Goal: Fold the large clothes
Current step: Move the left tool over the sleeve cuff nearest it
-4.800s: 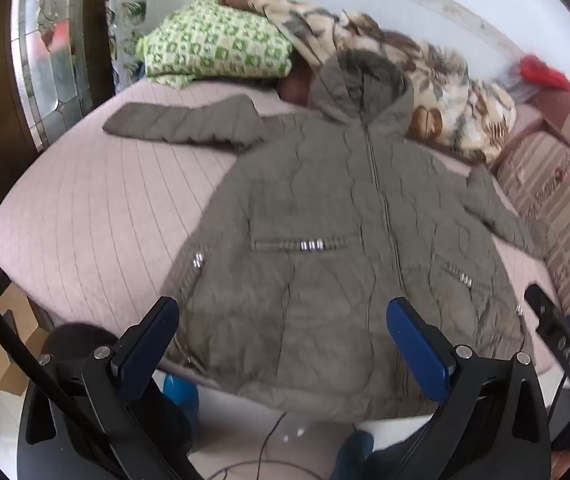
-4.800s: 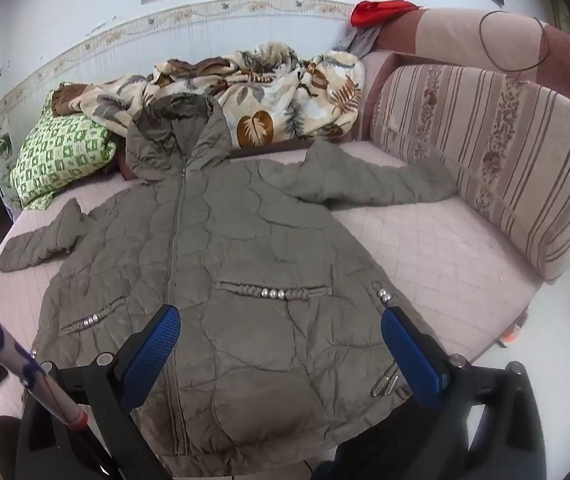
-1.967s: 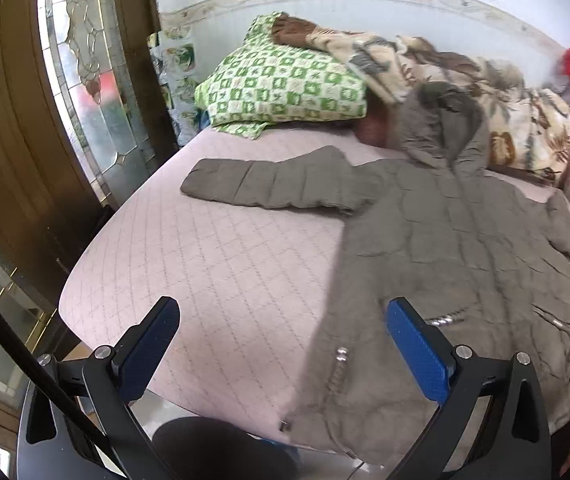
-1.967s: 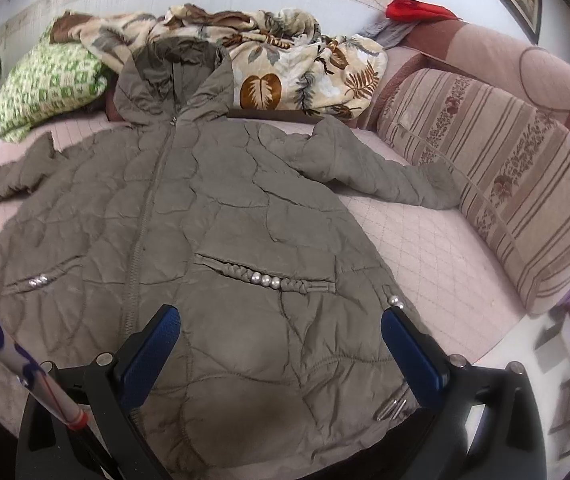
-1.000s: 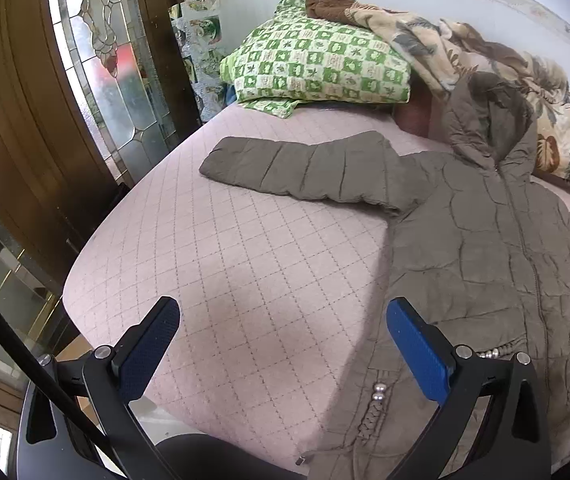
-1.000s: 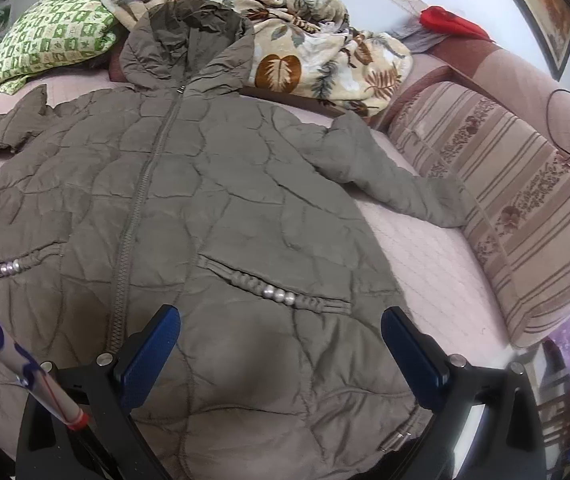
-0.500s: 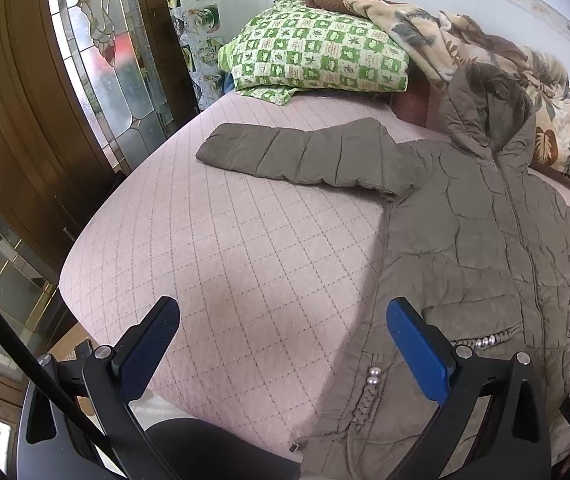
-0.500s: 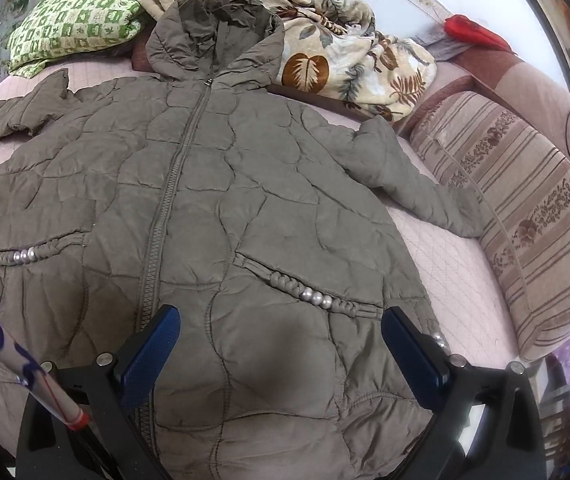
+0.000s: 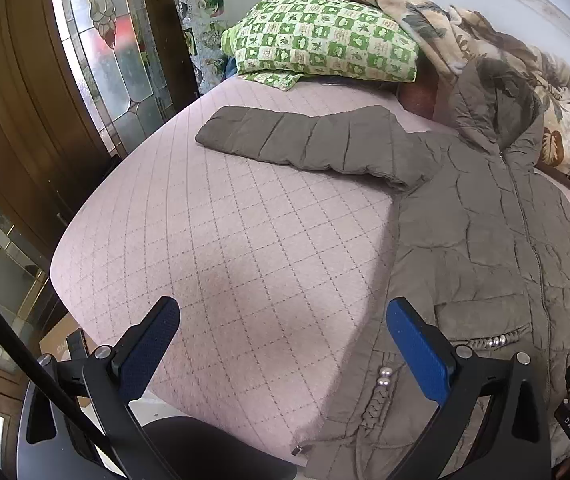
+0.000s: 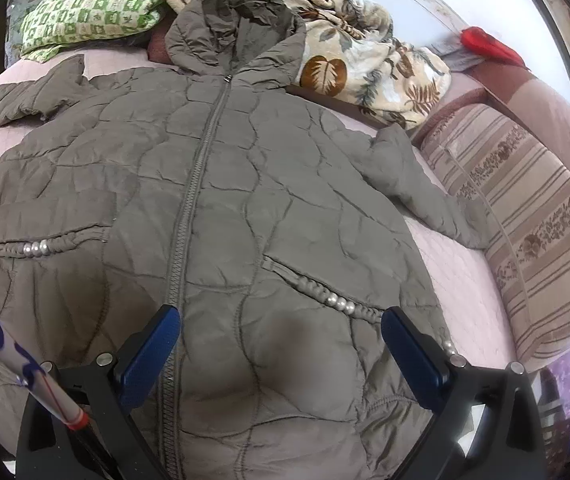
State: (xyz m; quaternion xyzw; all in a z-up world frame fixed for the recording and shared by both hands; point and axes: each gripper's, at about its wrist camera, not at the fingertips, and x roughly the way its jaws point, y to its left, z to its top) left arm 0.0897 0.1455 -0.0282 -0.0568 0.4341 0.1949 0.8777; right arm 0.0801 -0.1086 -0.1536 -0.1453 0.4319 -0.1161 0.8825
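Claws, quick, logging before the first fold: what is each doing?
Left claw: open, empty, over the bed.
Right claw: open, empty, over the coat.

One quilted olive jacket [image 10: 221, 184] with two sleeves, one spread to the left [image 9: 301, 142] and one to the right [image 10: 417, 184], and two bead-trimmed pockets [image 10: 45, 246]; one green checked pillow [image 9: 325, 40] far left; one leaf-print blanket [image 10: 365, 64] at the far side; two grippers, left [image 9: 283, 342] and right [image 10: 281, 344], each with jaws apart
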